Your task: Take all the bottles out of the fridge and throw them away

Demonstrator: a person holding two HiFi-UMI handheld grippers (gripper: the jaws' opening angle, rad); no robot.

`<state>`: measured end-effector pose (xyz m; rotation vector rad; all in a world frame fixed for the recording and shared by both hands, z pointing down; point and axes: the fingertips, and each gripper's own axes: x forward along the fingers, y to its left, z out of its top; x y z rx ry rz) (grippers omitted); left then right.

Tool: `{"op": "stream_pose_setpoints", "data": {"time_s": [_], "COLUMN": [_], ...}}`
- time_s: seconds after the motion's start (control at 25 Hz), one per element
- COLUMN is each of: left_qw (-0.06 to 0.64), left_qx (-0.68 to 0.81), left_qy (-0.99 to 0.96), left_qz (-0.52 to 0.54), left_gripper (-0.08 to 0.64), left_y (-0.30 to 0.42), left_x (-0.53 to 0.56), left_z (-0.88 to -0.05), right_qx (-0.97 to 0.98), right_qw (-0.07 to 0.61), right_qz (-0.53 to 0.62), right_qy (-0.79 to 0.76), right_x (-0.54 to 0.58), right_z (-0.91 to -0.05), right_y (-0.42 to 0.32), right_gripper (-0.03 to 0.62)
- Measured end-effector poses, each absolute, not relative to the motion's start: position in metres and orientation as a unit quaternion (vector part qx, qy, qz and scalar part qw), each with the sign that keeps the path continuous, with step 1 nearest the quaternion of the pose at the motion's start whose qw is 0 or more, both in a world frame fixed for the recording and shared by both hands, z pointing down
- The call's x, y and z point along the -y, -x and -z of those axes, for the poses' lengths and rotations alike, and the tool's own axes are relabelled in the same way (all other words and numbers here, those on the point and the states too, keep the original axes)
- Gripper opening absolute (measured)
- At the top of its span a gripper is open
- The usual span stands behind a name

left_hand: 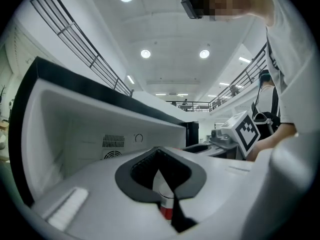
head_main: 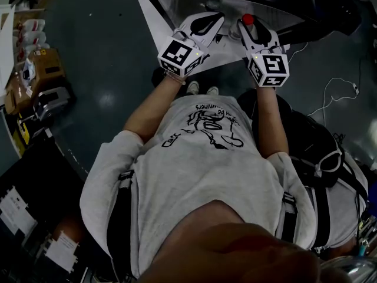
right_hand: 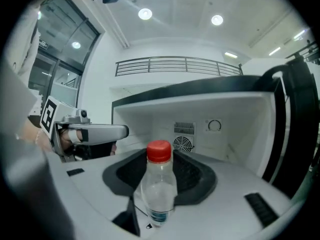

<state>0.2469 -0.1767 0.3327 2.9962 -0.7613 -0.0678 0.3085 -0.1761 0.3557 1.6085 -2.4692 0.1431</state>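
Note:
Both grippers reach level into the open white fridge (head_main: 177,2). My right gripper (head_main: 252,31) is shut on a clear bottle (right_hand: 159,186) with a red cap (head_main: 248,20) and a blue label, which stands upright between the dark pads (right_hand: 197,176). My left gripper (head_main: 203,23) has its jaws nearly together on a pale bottle with a red label (left_hand: 165,204), which shows only through the narrow gap. The bare fridge back wall with its fan grille (right_hand: 183,143) lies behind the right bottle. Each gripper shows beside the other: the left gripper (right_hand: 117,132) and the right one's marker cube (left_hand: 245,130).
The dark fridge door frame (right_hand: 292,134) stands at the right. Cardboard boxes and clutter (head_main: 38,69) line the floor at the left. A white cable (head_main: 339,93) trails on the floor at the right, next to a black bag (head_main: 315,140).

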Motion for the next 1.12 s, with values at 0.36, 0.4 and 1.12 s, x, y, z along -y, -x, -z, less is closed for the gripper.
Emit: {"op": "stream_pose_setpoints", "data": {"time_s": [0.36, 0.4, 1.12], "left_qw": [0.023, 0.021, 0.02], "left_qx": [0.235, 0.235, 0.248], "left_qy": [-0.971, -0.971, -0.967], "left_qz": [0.031, 0.031, 0.049], "left_gripper": [0.009, 0.009, 0.009], "left_y": [-0.239, -0.238, -0.229], "left_x": [0.154, 0.153, 0.117], "left_z": [-0.309, -0.307, -0.284], "right_qx": [0.832, 0.832, 0.845], "right_qw": [0.096, 0.096, 0.087], "right_qz": [-0.051, -0.052, -0.036], "right_qy": [-0.544, -0.544, -0.526], "right_x": [0.153, 0.151, 0.12], "right_z": [-0.332, -0.33, -0.305], "right_y": [-0.309, -0.308, -0.305], "right_gripper": [0.166, 0.166, 0.163]}}
